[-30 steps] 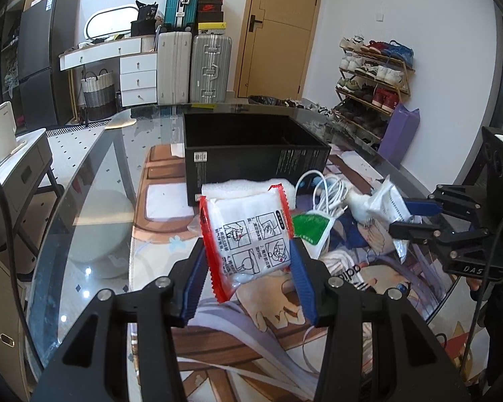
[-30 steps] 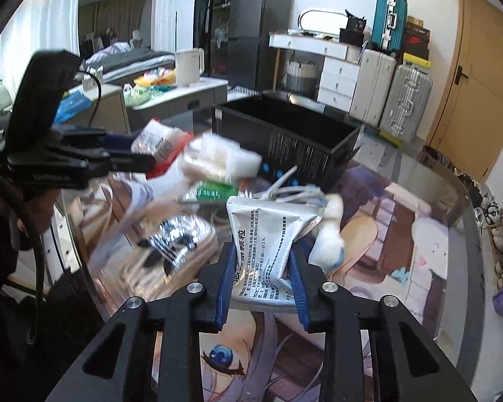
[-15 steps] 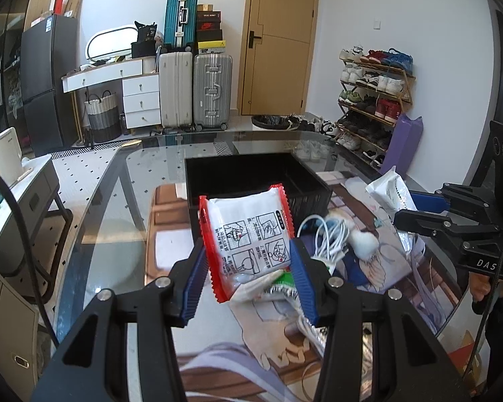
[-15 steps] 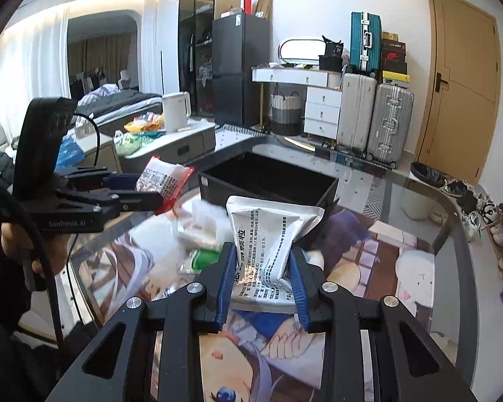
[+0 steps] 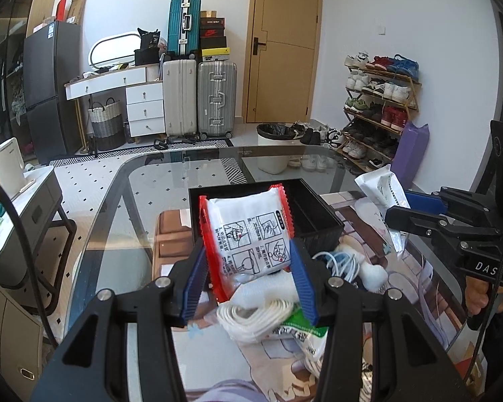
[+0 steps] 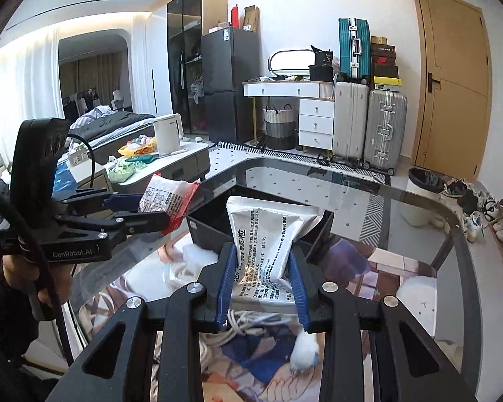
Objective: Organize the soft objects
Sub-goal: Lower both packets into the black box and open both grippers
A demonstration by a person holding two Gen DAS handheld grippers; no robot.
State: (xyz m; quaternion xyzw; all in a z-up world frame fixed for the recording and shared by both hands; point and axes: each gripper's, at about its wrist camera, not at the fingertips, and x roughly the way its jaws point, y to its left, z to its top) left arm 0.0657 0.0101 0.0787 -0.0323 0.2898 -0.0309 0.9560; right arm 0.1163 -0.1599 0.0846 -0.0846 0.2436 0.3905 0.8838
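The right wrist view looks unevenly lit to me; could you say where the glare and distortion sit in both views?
Right wrist view: bright ceiling strip upper left, glass table mirroring the floor. Left wrist view: even daylight, door bowed by fisheye, black vignette in the corners; both sharp.

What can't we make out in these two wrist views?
- Black box floor: left wrist view, red-edged packet covers it.
- Box interior: right wrist view, white printed pouch blocks it.
- Pouch print: too small to read.
- White cable: right wrist view, right gripper overlaps it.
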